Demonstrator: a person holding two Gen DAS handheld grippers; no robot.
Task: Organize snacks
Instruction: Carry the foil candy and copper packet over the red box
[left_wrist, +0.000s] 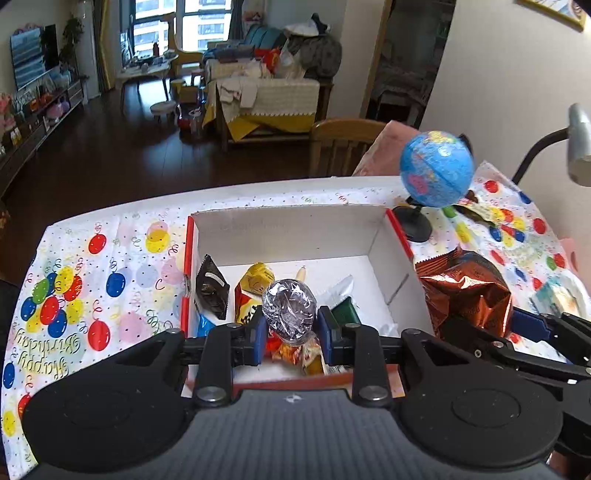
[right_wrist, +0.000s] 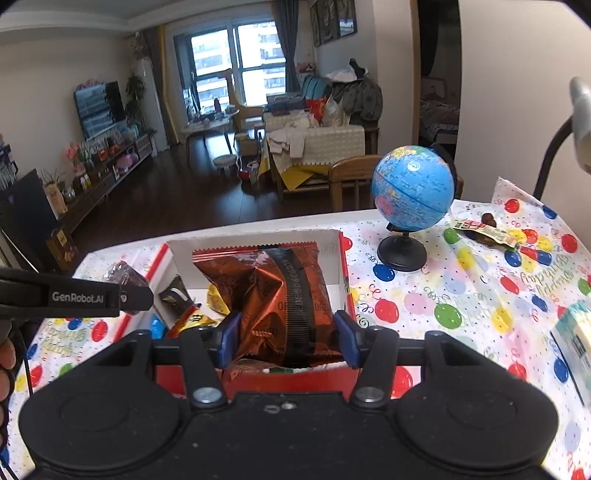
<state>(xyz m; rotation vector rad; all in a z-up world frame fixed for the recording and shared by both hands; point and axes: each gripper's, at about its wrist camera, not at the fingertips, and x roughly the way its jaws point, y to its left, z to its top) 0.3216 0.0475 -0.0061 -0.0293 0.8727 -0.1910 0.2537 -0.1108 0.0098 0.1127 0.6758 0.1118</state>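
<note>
A red-sided cardboard box (left_wrist: 284, 229) with a white inside stands on the balloon tablecloth; it also shows in the right wrist view (right_wrist: 258, 240). In it lie a black packet (left_wrist: 211, 288), a yellow packet (left_wrist: 255, 286) and other small snacks. My left gripper (left_wrist: 291, 332) is shut on a silver foil-wrapped snack (left_wrist: 290, 308) held over the box's near end. My right gripper (right_wrist: 286, 336) is shut on a copper-brown foil bag (right_wrist: 269, 295) held over the box; the bag shows at the box's right in the left wrist view (left_wrist: 467, 291).
A small blue globe (right_wrist: 412, 188) on a black stand is right of the box. A snack wrapper (right_wrist: 487, 232) lies behind it. A light blue pack (right_wrist: 576, 332) sits at the table's right edge. A lamp arm (right_wrist: 554, 147) rises at the far right. A wooden chair (right_wrist: 351, 177) stands behind the table.
</note>
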